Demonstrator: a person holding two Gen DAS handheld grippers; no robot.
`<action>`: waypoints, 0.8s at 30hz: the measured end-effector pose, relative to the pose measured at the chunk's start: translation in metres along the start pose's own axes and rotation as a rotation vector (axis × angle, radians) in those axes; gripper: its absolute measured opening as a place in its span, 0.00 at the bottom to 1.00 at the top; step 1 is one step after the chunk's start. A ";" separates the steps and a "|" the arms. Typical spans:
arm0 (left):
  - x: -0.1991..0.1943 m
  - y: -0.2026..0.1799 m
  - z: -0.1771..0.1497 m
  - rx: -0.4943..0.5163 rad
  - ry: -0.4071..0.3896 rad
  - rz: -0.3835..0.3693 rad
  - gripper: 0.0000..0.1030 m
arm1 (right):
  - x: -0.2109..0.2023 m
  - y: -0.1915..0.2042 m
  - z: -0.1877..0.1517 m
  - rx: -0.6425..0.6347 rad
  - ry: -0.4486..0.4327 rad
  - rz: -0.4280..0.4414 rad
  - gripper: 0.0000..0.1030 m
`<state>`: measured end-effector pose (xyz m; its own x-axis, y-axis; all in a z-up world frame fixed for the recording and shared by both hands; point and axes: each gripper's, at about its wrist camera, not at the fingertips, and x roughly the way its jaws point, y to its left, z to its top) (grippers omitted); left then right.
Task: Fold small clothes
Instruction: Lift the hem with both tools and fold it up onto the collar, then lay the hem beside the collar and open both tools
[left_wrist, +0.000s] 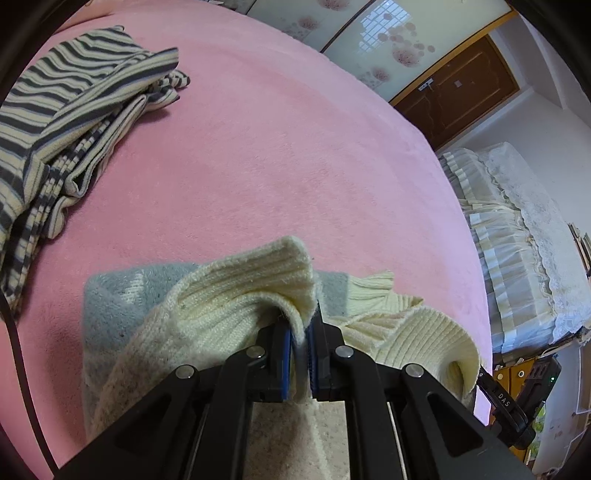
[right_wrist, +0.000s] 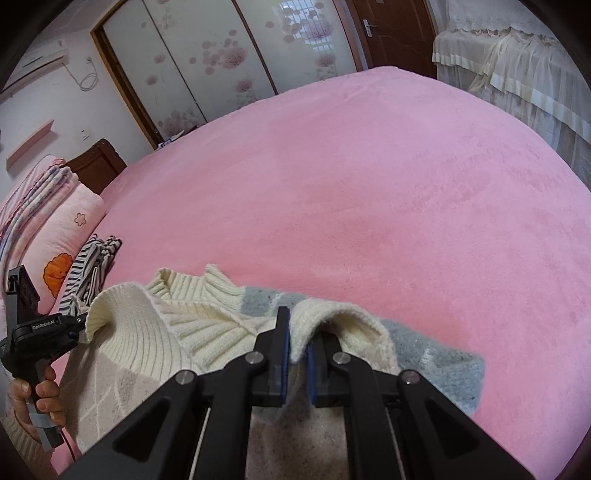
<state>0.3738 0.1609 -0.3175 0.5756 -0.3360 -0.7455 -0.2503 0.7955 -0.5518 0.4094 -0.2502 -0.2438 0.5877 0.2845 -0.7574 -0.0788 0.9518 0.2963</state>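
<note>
Left wrist view: left gripper (left_wrist: 302, 332) closed tight on a ribbed cuff of the cream knitted sweater with grey-blue patches (left_wrist: 236, 295), fabric pinched between the blue pads (left_wrist: 287, 343) and draped over the left finger. Sweater spread just ahead of and under the fingers on the pink plush bed cover (left_wrist: 258, 155). Far ahead to the left, a rumpled navy-and-cream striped knit garment (left_wrist: 70, 122) (well apart from the sweater).

Right wrist view: right gripper (right_wrist: 298, 343) clamped likewise on the other ribbed cuff, cloth folded over the right finger. Collar left of the fingers; left gripper (right_wrist: 40, 332) beyond it, at the sweater's far edge. Folded pink bedding (right_wrist: 55, 221) far left.
</note>
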 end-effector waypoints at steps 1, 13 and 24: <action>0.003 -0.001 -0.001 -0.001 0.010 0.010 0.07 | 0.003 -0.001 0.000 0.001 0.008 -0.004 0.07; -0.037 -0.025 0.011 0.005 -0.001 -0.034 0.83 | -0.045 0.004 0.014 0.064 -0.040 0.076 0.50; -0.054 -0.071 -0.016 0.326 -0.158 0.149 0.83 | -0.041 0.075 0.010 -0.197 -0.010 -0.034 0.18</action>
<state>0.3478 0.1150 -0.2440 0.6708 -0.1436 -0.7276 -0.0940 0.9567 -0.2755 0.3876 -0.1913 -0.1845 0.6009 0.2516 -0.7587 -0.2141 0.9652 0.1505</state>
